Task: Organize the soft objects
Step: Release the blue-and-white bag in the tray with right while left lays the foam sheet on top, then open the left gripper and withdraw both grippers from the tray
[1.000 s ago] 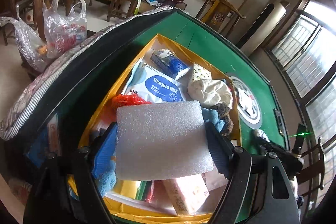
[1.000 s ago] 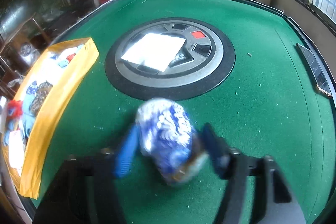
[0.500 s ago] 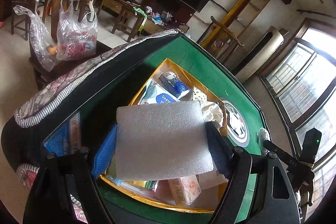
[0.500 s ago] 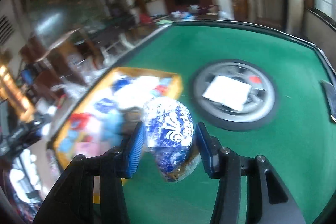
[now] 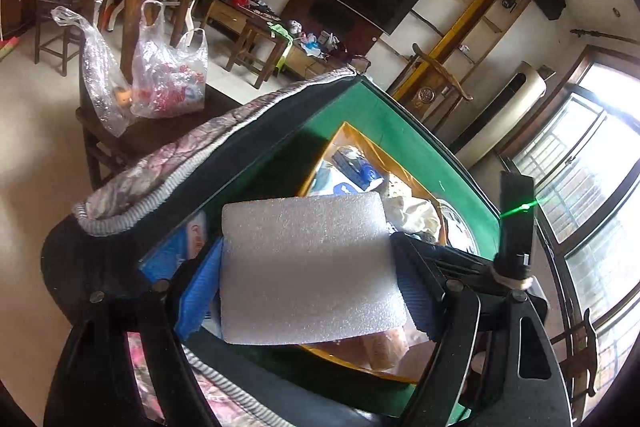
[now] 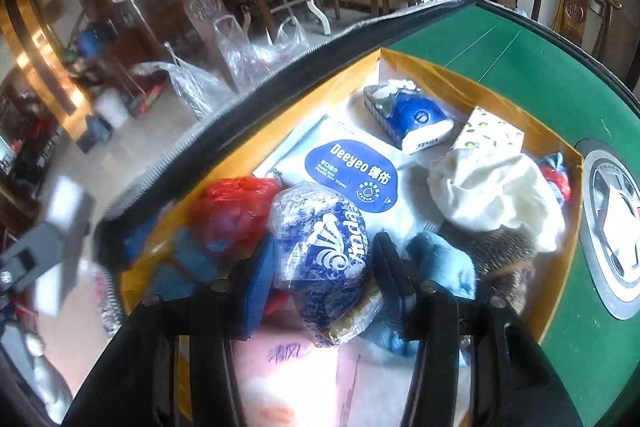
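My left gripper is shut on a white foam block, held above the near edge of the green table. Behind the block lies the yellow box, partly hidden by it. In the right wrist view my right gripper is shut on a blue-and-white tissue packet, hanging over the near part of the yellow box. Inside the box are a wet-wipes pack, a white cloth, a red plastic bag and a blue cloth.
A quilted cover with a zip drapes the table's left edge. The green felt has a round centre panel to the right of the box. Clear plastic bags sit on a wooden chair beyond the table.
My right gripper carried the tissue packet from over the green felt leftward to above the yellow box. My left gripper drew back from the box with the foam block still held.
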The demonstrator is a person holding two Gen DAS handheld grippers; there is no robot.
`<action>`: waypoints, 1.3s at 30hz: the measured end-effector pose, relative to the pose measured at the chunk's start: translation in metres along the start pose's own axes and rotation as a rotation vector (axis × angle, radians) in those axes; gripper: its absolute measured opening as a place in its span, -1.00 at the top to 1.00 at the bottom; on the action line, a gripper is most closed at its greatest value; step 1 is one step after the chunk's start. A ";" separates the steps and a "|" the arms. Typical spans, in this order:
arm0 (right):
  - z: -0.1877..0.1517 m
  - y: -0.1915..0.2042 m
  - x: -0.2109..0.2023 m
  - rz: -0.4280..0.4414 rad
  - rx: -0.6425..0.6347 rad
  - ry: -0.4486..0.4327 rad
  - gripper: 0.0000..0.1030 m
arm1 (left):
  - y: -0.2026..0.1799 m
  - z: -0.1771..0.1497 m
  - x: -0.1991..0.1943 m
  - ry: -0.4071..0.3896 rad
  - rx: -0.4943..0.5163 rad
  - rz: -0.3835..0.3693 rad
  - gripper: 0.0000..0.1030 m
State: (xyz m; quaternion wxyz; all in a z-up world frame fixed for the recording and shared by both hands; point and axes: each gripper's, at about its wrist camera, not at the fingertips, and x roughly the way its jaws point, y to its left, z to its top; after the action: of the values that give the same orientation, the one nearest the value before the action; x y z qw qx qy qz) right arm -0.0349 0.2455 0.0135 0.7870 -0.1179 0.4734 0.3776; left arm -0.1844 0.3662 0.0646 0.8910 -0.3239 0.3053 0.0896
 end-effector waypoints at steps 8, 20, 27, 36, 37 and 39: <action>0.000 -0.001 -0.022 -0.053 -0.014 -0.053 -0.26 | 0.005 -0.002 0.002 -0.001 -0.008 0.001 -0.56; -0.045 -0.035 -0.088 -0.133 0.036 -0.270 -0.31 | -0.055 -0.020 -0.004 -0.074 0.194 0.124 -0.56; -0.089 -0.078 -0.134 -0.201 0.116 -0.389 -0.39 | -0.108 -0.039 -0.005 -0.180 0.360 0.251 -0.57; -0.123 -0.131 -0.181 -0.292 0.178 -0.500 -0.46 | -0.170 -0.059 -0.009 -0.255 0.499 0.329 -0.58; -0.125 -0.136 -0.185 -0.297 0.184 -0.514 -0.47 | -0.177 -0.061 -0.009 -0.260 0.509 0.331 -0.58; -0.127 -0.142 -0.193 -0.306 0.182 -0.532 -0.51 | -0.189 -0.064 -0.012 -0.274 0.528 0.335 -0.58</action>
State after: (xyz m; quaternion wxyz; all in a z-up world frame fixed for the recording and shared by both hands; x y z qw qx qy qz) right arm -0.0696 -0.0140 0.0831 0.9382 -0.0137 0.2597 0.2285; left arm -0.1581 0.1800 0.1318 0.9497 -0.0124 0.2445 0.1953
